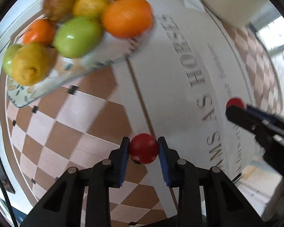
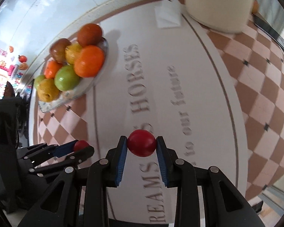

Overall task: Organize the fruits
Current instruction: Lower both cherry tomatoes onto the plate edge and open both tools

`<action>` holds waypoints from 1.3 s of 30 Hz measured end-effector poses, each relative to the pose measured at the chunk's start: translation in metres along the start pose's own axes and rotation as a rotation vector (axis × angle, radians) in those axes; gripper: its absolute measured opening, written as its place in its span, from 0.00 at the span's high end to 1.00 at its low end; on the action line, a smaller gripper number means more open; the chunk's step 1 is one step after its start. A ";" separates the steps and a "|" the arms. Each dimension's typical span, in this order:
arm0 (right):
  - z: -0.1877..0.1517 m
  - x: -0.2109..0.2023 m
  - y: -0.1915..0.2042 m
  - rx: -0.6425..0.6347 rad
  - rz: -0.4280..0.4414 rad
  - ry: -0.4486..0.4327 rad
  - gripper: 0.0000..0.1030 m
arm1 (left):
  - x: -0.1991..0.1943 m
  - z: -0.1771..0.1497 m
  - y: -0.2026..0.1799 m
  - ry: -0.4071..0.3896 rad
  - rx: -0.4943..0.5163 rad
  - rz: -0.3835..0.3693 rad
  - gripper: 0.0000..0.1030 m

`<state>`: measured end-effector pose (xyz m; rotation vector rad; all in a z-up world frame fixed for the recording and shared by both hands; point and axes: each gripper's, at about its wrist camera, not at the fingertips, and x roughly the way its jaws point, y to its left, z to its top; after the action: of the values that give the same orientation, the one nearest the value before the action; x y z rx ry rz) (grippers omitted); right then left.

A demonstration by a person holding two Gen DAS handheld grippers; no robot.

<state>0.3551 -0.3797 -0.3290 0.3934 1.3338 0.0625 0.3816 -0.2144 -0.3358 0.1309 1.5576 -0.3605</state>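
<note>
Ahead of both hand-held grippers the counter (image 2: pixel 179 75) lies bare across its lettered middle, leaving a wide lane. The heaped fruit plate (image 2: pixel 96 77) blocks the far left of the right hand-held gripper (image 2: pixel 141 145). A cream container (image 2: pixel 217 5) and folded napkin (image 2: pixel 167 17) stand far ahead.

**Two red fruits gripped, the rest heaped on a glass plate**

A small, round, glossy red fruit (image 1: pixel 144 148) sits pinched between the blue fingers (image 1: pixel 124 157) of the left gripper (image 1: pixel 143 149), just above the counter (image 1: pixel 96 113). A second red fruit (image 2: pixel 141 143), much alike, is clamped in the right gripper (image 2: pixel 141 144). At the far left, a clear glass plate (image 1: pixel 53 87) carries a pile: oranges (image 1: pixel 127 16), green apples (image 1: pixel 77 36), yellow lemons (image 1: pixel 30 63) and a brownish-red fruit (image 1: pixel 59 2), all touching one another.
</note>
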 end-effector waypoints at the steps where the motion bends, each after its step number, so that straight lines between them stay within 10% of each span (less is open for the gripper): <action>1: 0.005 0.001 0.004 -0.008 0.011 -0.004 0.67 | -0.007 0.005 0.007 -0.009 -0.030 -0.022 0.73; 16: 0.078 0.049 0.094 -0.169 0.130 0.020 0.68 | -0.030 0.074 0.112 0.021 -0.449 -0.307 0.73; 22: 0.083 0.066 0.109 -0.214 0.120 0.070 0.67 | -0.021 0.078 0.120 0.067 -0.471 -0.294 0.72; 25: 0.083 0.067 0.111 -0.206 0.118 0.080 0.46 | -0.021 0.078 0.123 0.072 -0.486 -0.302 0.69; 34: 0.076 0.043 0.098 -0.180 0.076 0.063 0.28 | -0.050 0.074 0.120 0.016 -0.426 -0.223 0.69; 39: 0.065 0.014 0.093 -0.167 0.011 0.003 0.12 | -0.080 0.057 0.116 -0.066 -0.342 -0.061 0.37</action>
<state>0.4370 -0.3049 -0.3017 0.2589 1.3181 0.1827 0.4737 -0.1110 -0.2728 -0.1922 1.5375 -0.1404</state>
